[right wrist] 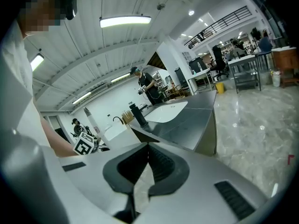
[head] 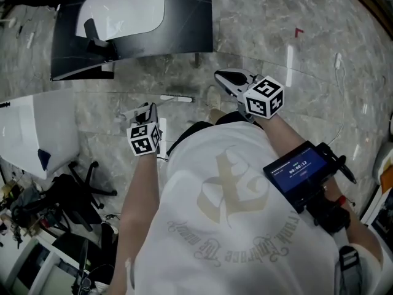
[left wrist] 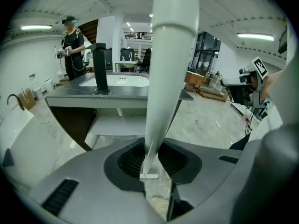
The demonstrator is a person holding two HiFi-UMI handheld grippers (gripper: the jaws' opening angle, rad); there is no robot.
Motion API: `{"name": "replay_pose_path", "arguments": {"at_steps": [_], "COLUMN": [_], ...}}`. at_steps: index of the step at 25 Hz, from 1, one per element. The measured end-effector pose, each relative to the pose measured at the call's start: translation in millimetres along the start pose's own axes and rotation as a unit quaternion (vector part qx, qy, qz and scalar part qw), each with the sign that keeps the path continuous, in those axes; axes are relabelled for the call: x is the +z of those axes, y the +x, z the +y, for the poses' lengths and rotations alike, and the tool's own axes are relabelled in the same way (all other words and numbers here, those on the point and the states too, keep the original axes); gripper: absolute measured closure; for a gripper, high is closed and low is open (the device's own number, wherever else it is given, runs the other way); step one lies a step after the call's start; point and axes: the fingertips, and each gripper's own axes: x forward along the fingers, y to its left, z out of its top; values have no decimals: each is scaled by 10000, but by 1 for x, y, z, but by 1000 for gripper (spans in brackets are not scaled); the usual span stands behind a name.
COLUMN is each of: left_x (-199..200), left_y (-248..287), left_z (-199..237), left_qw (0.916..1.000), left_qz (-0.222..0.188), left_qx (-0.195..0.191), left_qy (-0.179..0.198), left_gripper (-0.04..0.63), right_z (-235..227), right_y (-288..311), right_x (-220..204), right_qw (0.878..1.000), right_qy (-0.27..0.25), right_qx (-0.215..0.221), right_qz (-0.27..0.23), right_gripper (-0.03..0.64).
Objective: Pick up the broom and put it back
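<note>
Both fwd: L claw [head: 148, 109] tilted down, clamped on broom [left wrist: 171, 55]; R claw [head: 225, 77] closed.

The broom [left wrist: 169, 69] only shows its handle here, a plain white, smooth shaft that narrows to a thin end. That thin end is pinched between the left gripper [left wrist: 152, 171] jaws, and the rest sticks up roughly upright, leaning a bit.

Our left gripper [head: 147, 110] clasps a white tapered broom handle [left wrist: 170, 69]. Ahead, a dark rectangular counter [head: 184, 23] holds a white oval basin [head: 123, 8]. A black swivel chair [head: 67, 192] sits left.
</note>
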Motion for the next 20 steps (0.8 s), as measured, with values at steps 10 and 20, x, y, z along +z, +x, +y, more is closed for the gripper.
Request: {"name": "replay_pose_path", "arguments": {"at_steps": [10,20], "left_x": [8,-2], "left_y": [46,77], "left_z": [-13,-16], "left_qw": [9991,9965], "left_qz": [382,796], "left_qx": [-101,-83], "left_qy": [178,238], "left_gripper": [502,502], "right_z": [-41,-67], "right_y": [-14,-24], "right_x": [0,2], "right_qw": [9996,9986], "right_qy": [171,299], "right_qx": [-238,-423], "right_qz": [49,142], "right_gripper": [600,600]}}
